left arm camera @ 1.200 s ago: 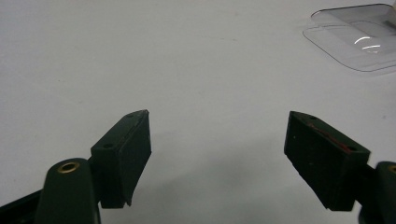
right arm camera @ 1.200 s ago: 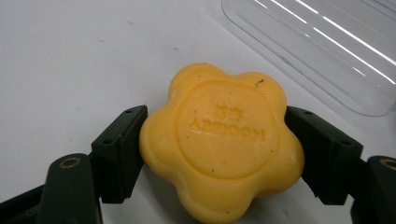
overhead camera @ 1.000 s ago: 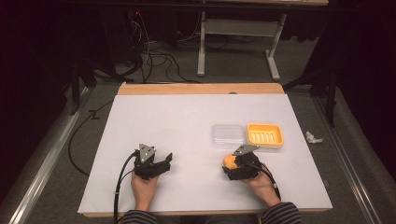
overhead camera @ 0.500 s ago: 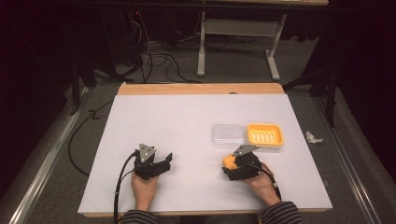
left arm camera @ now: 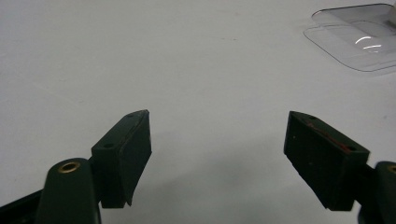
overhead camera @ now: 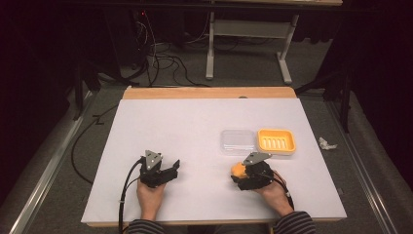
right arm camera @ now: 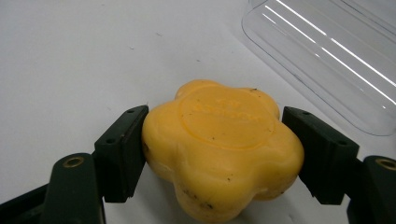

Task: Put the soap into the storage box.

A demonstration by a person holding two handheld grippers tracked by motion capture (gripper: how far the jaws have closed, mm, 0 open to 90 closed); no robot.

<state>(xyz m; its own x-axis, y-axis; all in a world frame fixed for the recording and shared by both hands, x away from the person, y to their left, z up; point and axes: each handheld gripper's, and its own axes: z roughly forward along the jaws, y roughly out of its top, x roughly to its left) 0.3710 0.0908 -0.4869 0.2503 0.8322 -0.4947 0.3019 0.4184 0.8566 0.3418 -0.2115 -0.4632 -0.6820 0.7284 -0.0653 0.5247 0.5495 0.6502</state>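
A yellow flower-shaped soap (right arm camera: pixel 222 140) sits between the jaws of my right gripper (right arm camera: pixel 215 151), which is shut on it just above the white table (overhead camera: pixel 195 122). In the high view this gripper (overhead camera: pixel 239 171) holds the soap (overhead camera: pixel 237 169) at the front right. A clear plastic lid (overhead camera: pixel 237 141) lies just beyond it, with an orange soap dish (overhead camera: pixel 276 140) beside the lid on its right. My left gripper (overhead camera: pixel 174 166) rests at the front left, open. Its jaws (left arm camera: pixel 217 140) stand wide apart over bare table, and the clear lid (left arm camera: pixel 359 42) lies far off at the upper right.
A wooden strip (overhead camera: pixel 209 92) runs along the table's far edge. A crumpled white scrap (overhead camera: pixel 326 143) lies on the floor to the right of the table. Cables (overhead camera: pixel 160 61) and a white frame (overhead camera: pixel 248 29) lie beyond the far edge.
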